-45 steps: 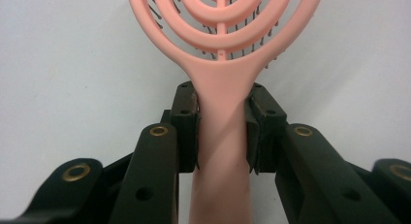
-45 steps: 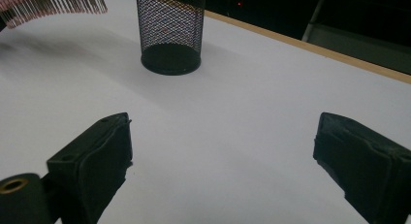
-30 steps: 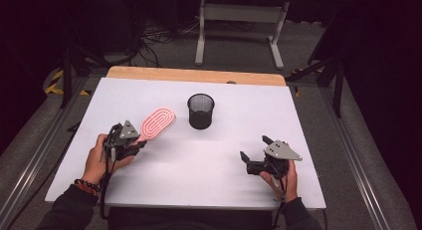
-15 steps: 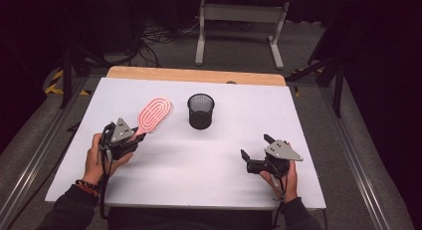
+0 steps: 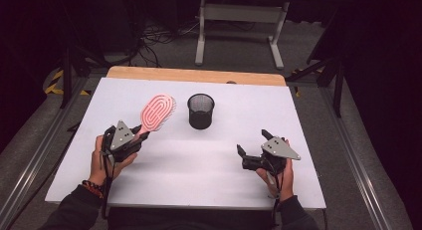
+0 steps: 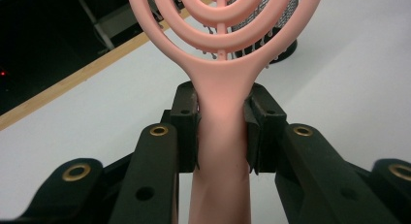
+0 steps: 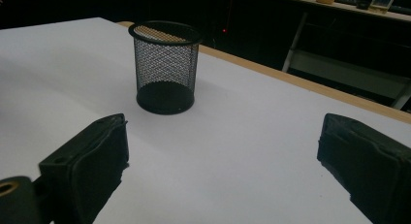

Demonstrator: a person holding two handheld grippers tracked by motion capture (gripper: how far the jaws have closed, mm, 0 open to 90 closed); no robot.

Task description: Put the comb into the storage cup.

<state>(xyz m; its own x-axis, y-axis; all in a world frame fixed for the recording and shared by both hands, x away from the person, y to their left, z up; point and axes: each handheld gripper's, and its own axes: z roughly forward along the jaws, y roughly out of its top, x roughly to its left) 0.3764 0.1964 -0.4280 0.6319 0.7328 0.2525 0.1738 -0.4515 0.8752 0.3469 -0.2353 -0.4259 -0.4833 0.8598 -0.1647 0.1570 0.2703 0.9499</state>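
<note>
Pink hairbrush [image 5: 157, 112] sits left of centre frame, its handle clamped in our left gripper [image 5: 130, 143], beside the black mesh cup [image 5: 200, 111] on the white desk [image 5: 199, 160]; our right gripper [image 5: 249, 153], lower right, holds its jaws wide.

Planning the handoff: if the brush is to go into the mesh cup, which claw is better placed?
Left, probably. The left claw is shut on the pink brush, just left of the mesh cup. The right claw is open, holding nothing.
</note>
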